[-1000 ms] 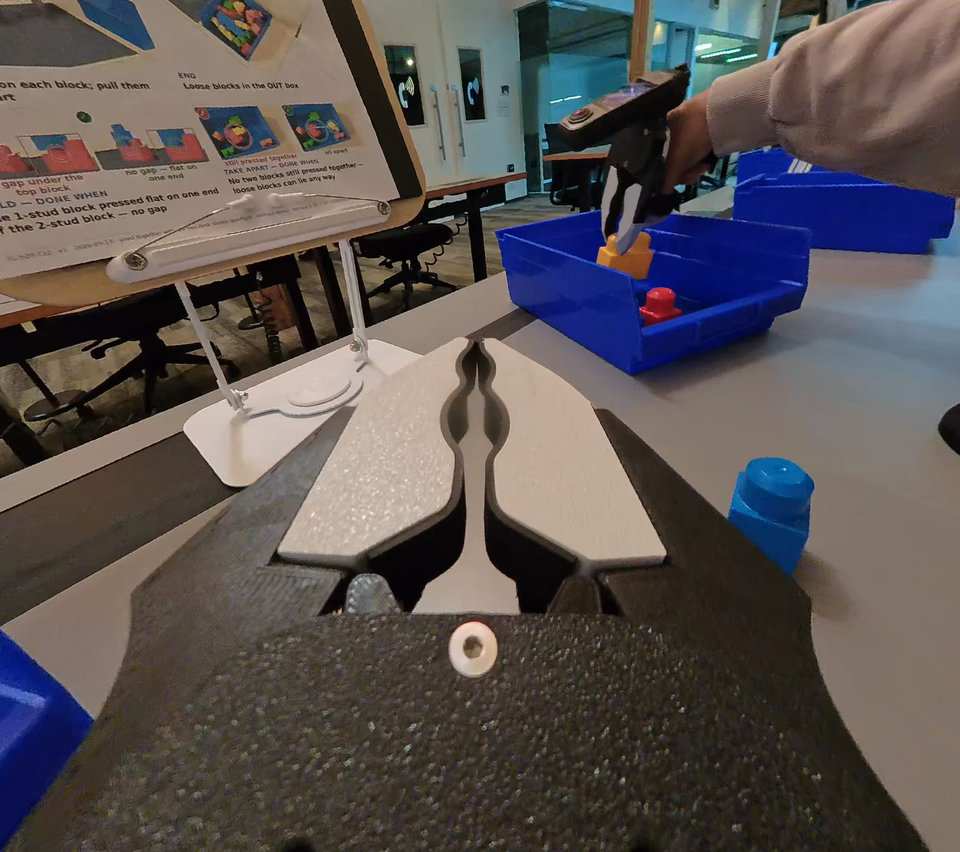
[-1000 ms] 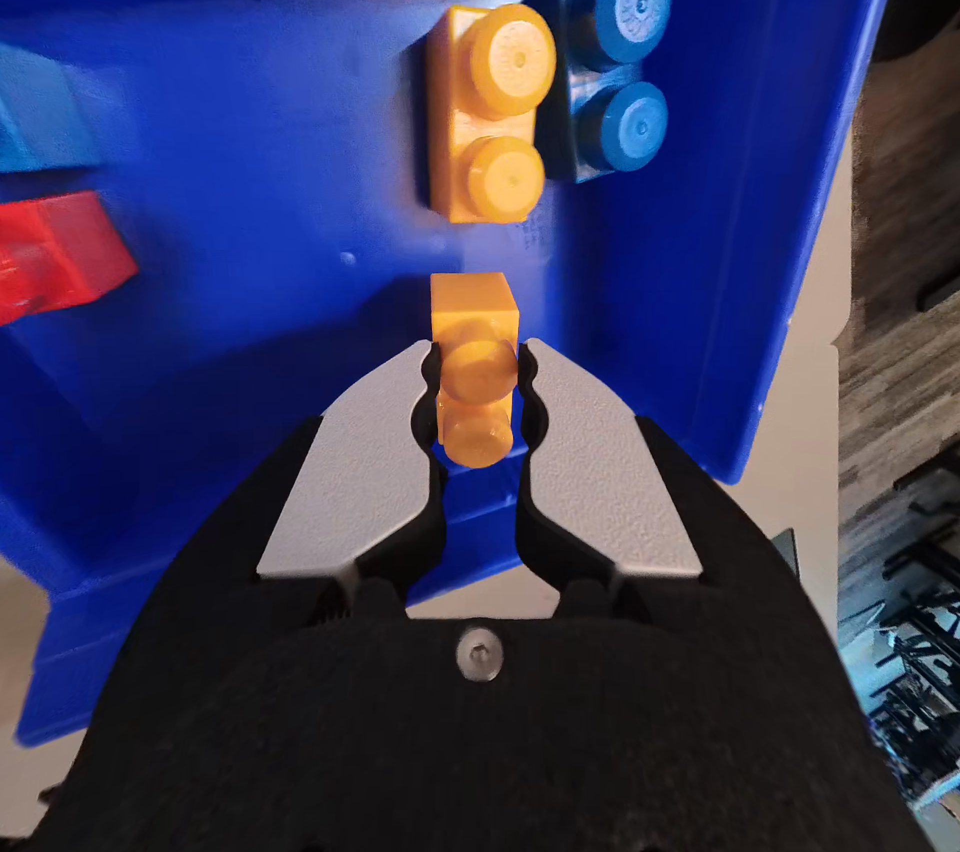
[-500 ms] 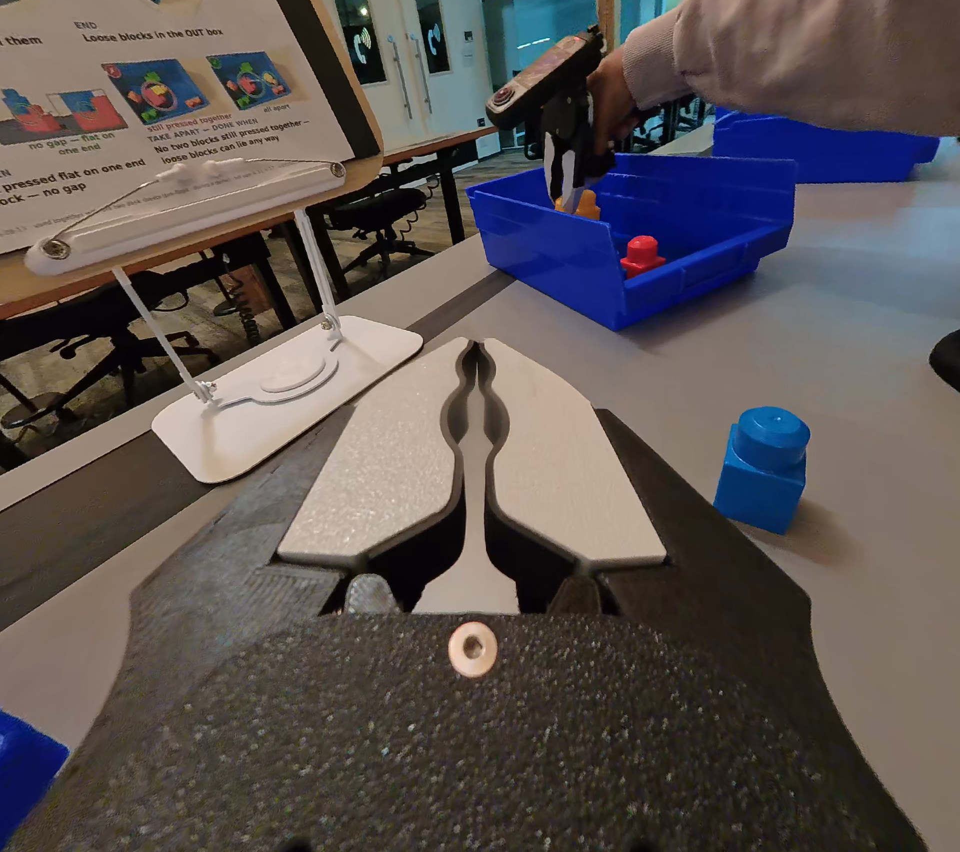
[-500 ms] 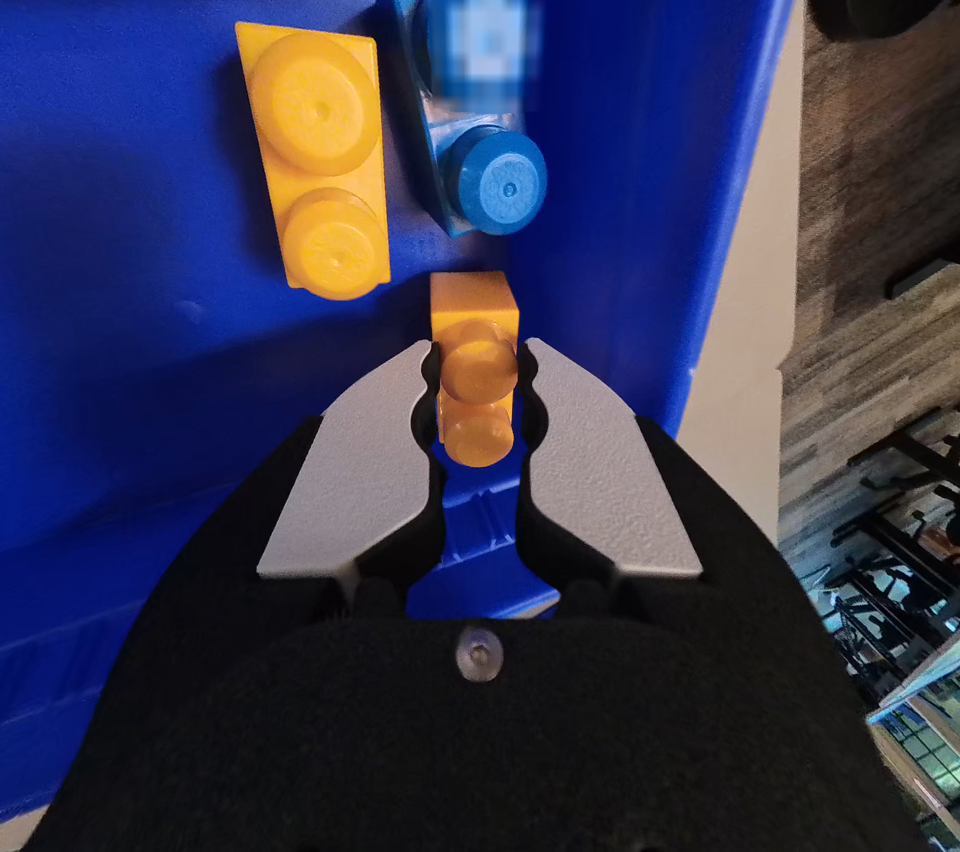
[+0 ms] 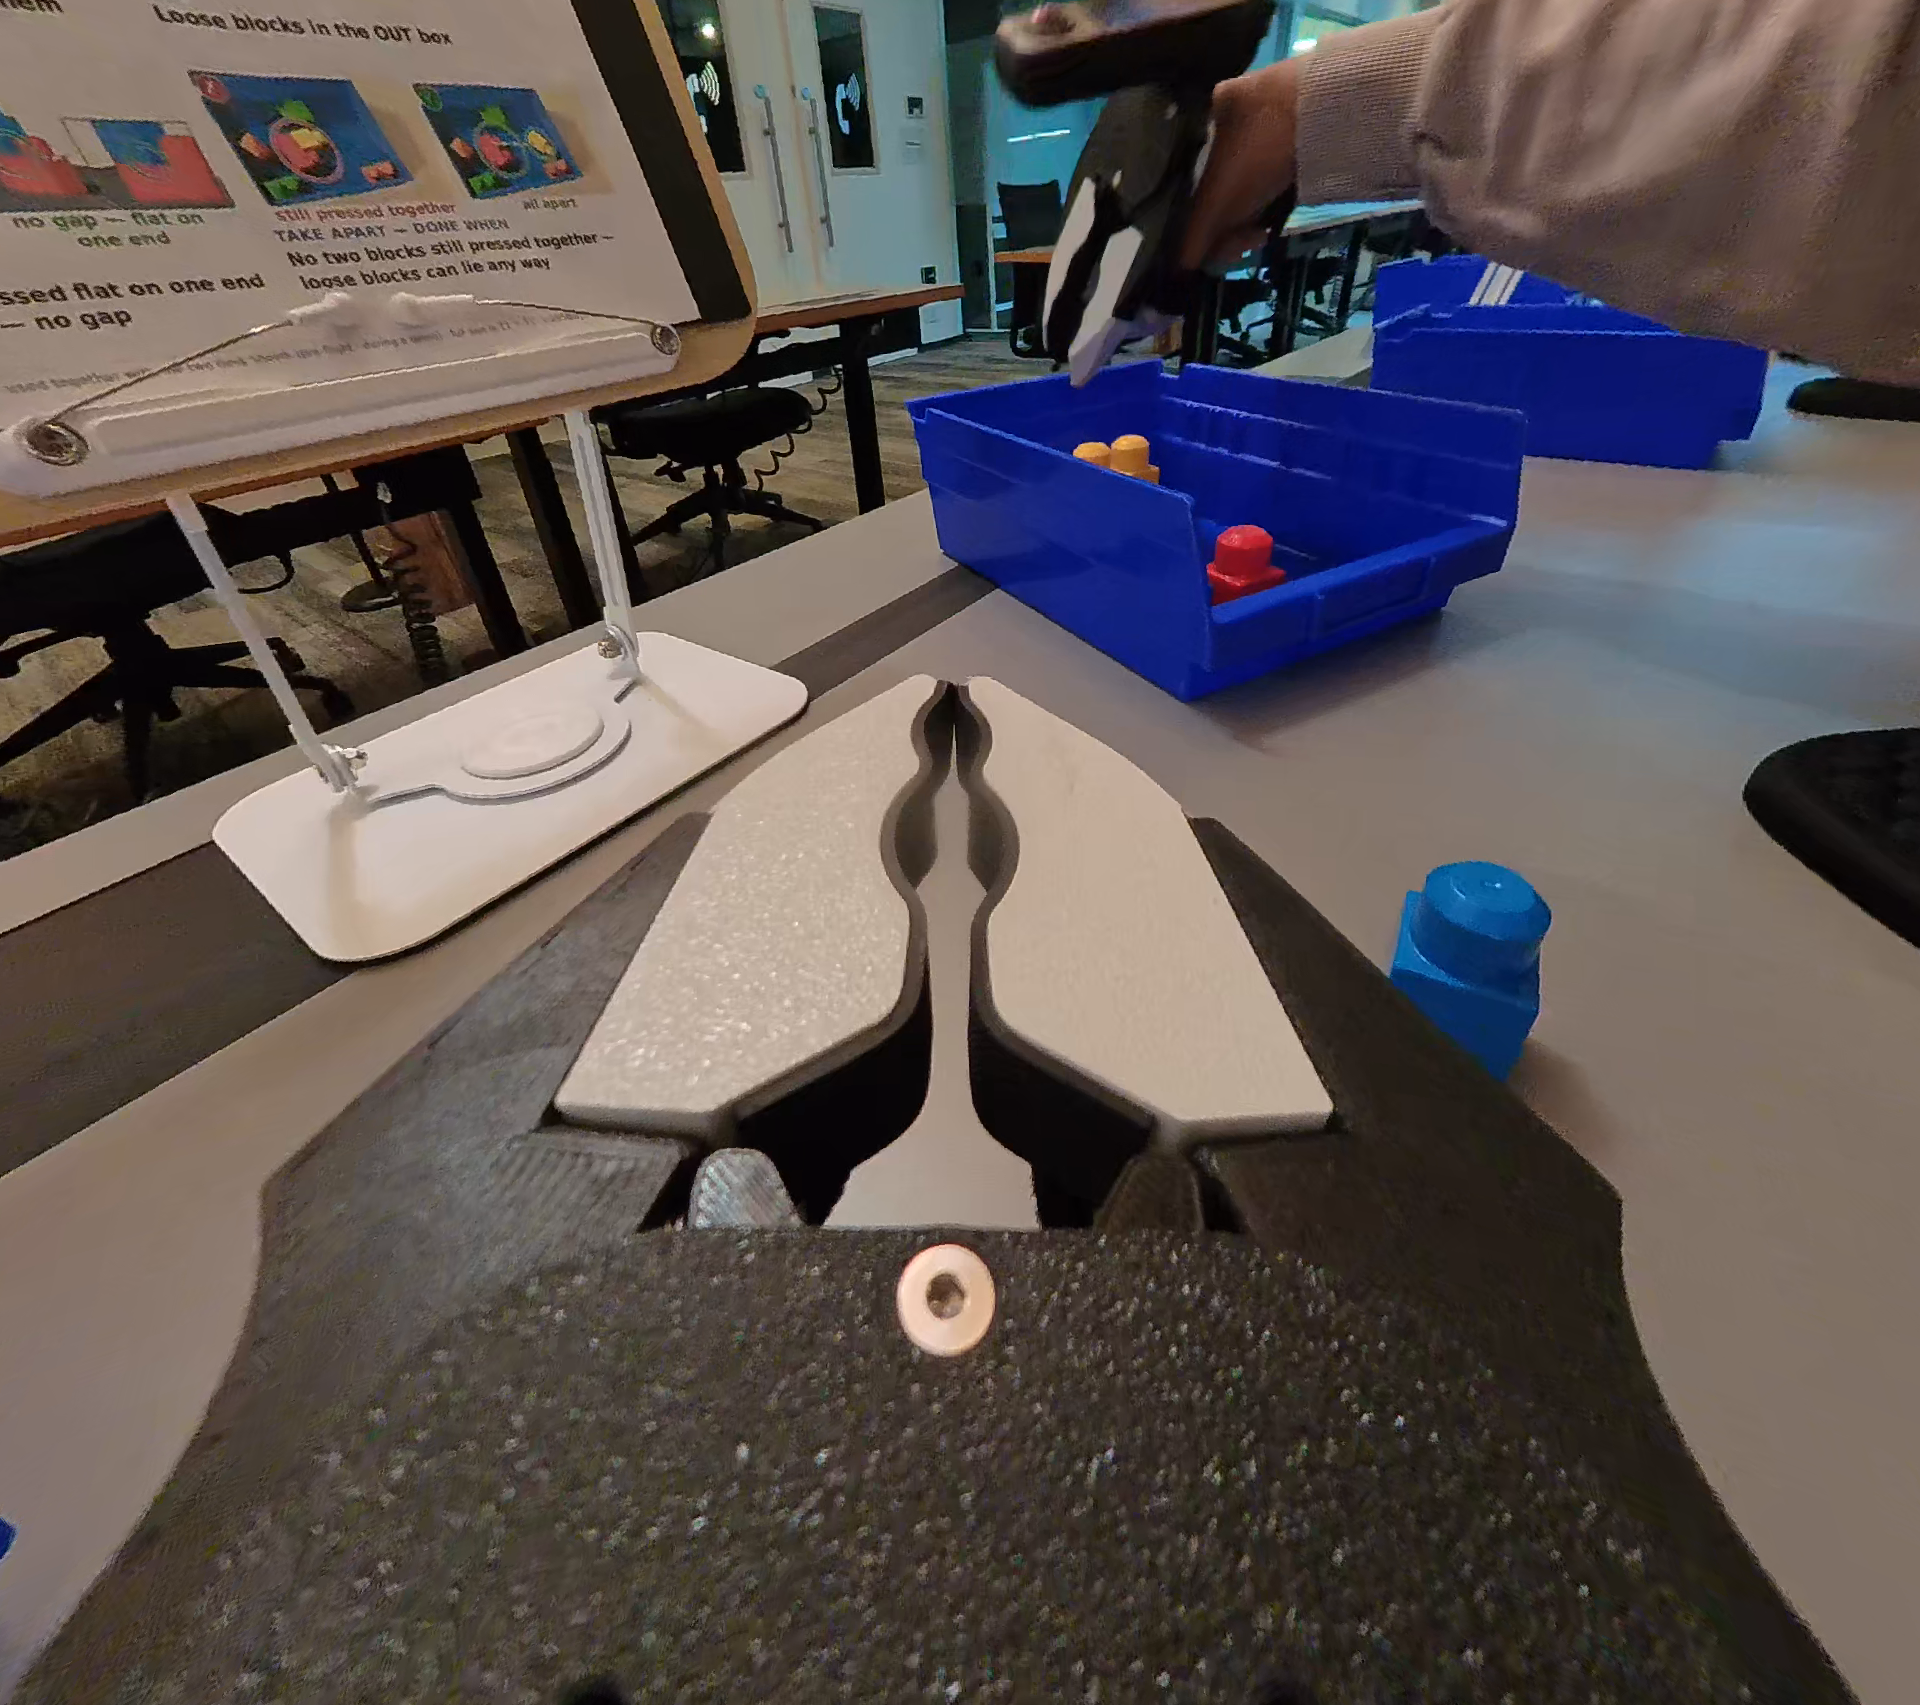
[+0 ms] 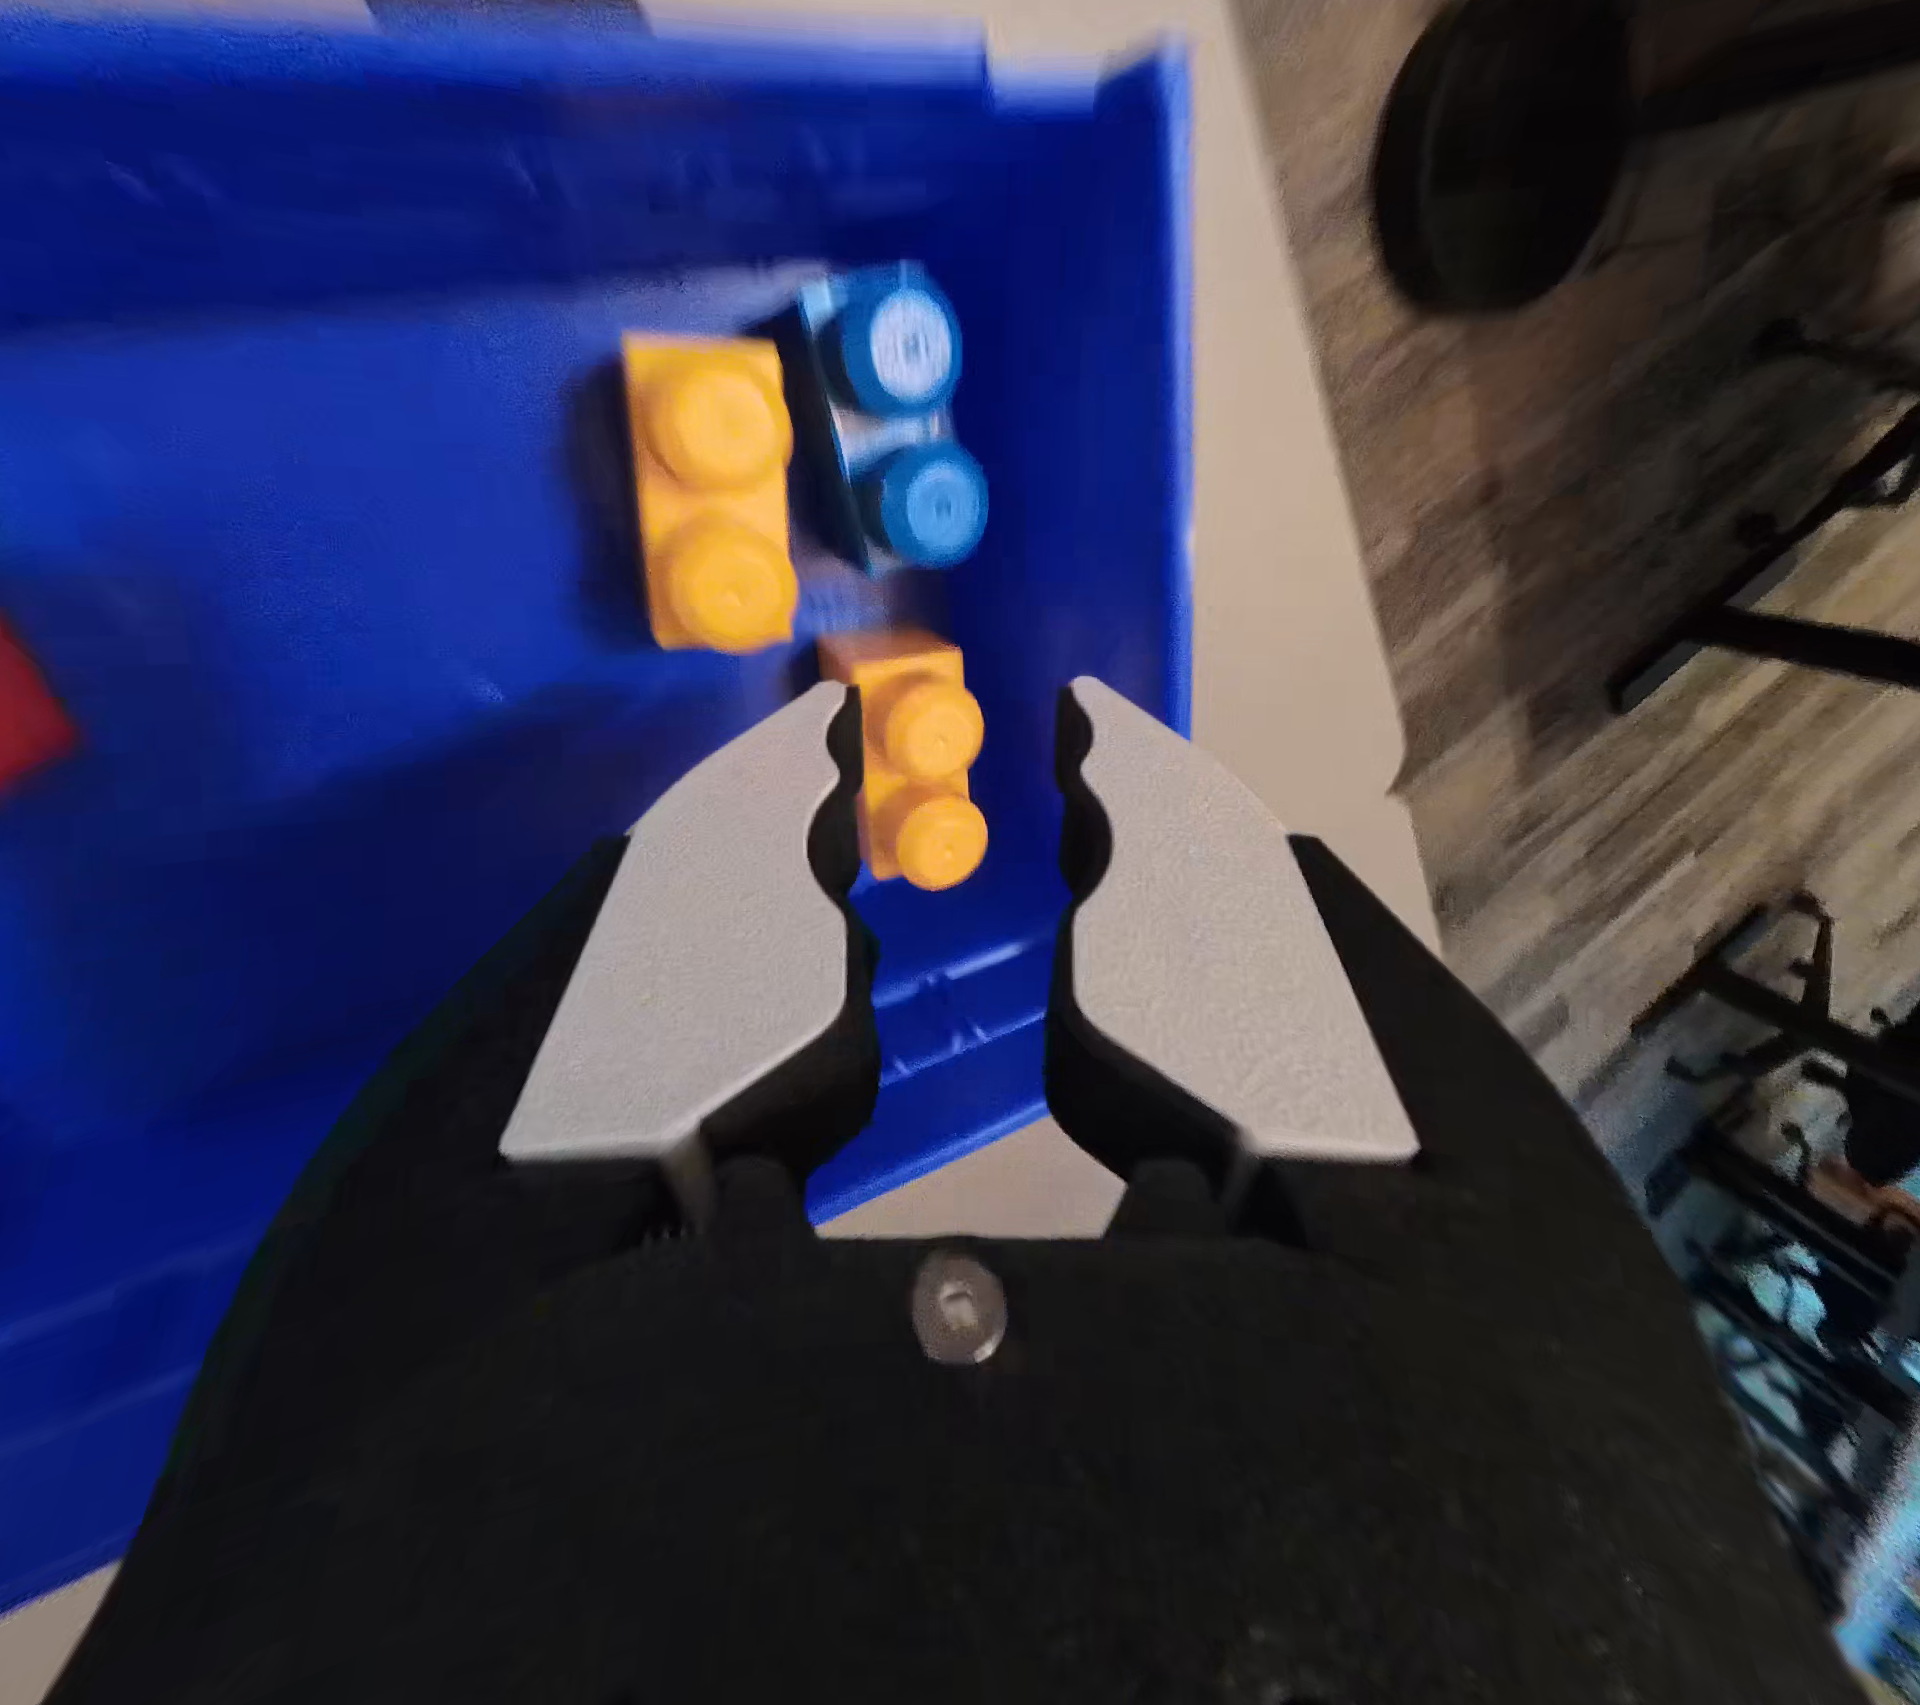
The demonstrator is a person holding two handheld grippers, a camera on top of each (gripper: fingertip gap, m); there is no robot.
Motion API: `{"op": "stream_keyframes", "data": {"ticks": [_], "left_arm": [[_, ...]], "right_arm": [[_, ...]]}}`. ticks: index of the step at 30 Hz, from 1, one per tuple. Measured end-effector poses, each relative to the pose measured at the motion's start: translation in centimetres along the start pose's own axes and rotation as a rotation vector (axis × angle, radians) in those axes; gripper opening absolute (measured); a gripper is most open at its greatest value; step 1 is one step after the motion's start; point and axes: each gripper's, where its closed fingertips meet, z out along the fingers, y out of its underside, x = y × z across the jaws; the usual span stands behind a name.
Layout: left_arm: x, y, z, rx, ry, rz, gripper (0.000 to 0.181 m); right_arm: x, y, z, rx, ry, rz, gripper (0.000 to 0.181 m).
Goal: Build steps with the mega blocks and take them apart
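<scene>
Grey table [image 5: 1558, 668] in an open office, desks and chairs beyond. White stand [image 5: 499, 782] with an instruction sheet [image 5: 312, 97] at far left of the left wrist view.

Left gripper [image 5: 954, 705]: low over the table, fingers pressed together, holding nothing. Single-stud blue block [image 5: 1470, 964] stands upright on the table just to its right.

Blue bin [image 5: 1091, 554] sits farther back on the table. Right gripper [image 6: 951, 705] hangs above the bin's corner, held by a hand [image 5: 1242, 169] in a light sleeve [image 5: 1662, 97]; fingers spread apart, nothing between them.

Inside the bin, right wrist view: small two-stud orange block [image 6: 920, 772] lying below the gap, near the left finger; contact cannot be told through motion blur. Larger orange block [image 6: 717, 492] and a two-stud blue block [image 6: 904, 419] side by side beyond it. Red block [image 5: 1242, 564] well apart, near the bin's low front.
</scene>
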Motion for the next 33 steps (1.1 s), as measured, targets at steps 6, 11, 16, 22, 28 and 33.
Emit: {"op": "stream_keyframes", "data": {"ticks": [6, 11, 16, 22, 28, 33], "left_arm": [[-0.7, -1.0, -0.4, 0.047, -0.041, -0.044, 0.0], [-1.6, -1.3, -1.0, 0.059, -0.094, -0.048, 0.0], [-3.4, -2.1, -2.0, 0.063, -0.175, -0.046, 0.0], [-8.4, -4.0, -5.7, 0.065, -0.348, -0.066, 0.0], [-16.3, -3.1, -12.2, -0.021, -0.632, -0.12, 0.0], [-19.7, -1.4, -16.7, -0.053, -0.778, -0.141, 0.003]], "right_arm": [[-5.8, -7.6, -8.5, 0.508, 0.126, 0.132, 0.012], [-13.3, -9.7, -12.8, 0.867, 0.136, 0.366, 0.0], [-19.9, -9.8, -14.6, 1.022, 0.136, 0.516, 0.0], [-25.7, -10.6, -13.0, 1.149, 0.069, 0.628, 0.0], [-27.1, -10.8, -11.8, 1.172, -0.003, 0.631, 0.0], [-30.0, -11.9, -13.2, 1.23, -0.193, 0.481, 0.003]]}}
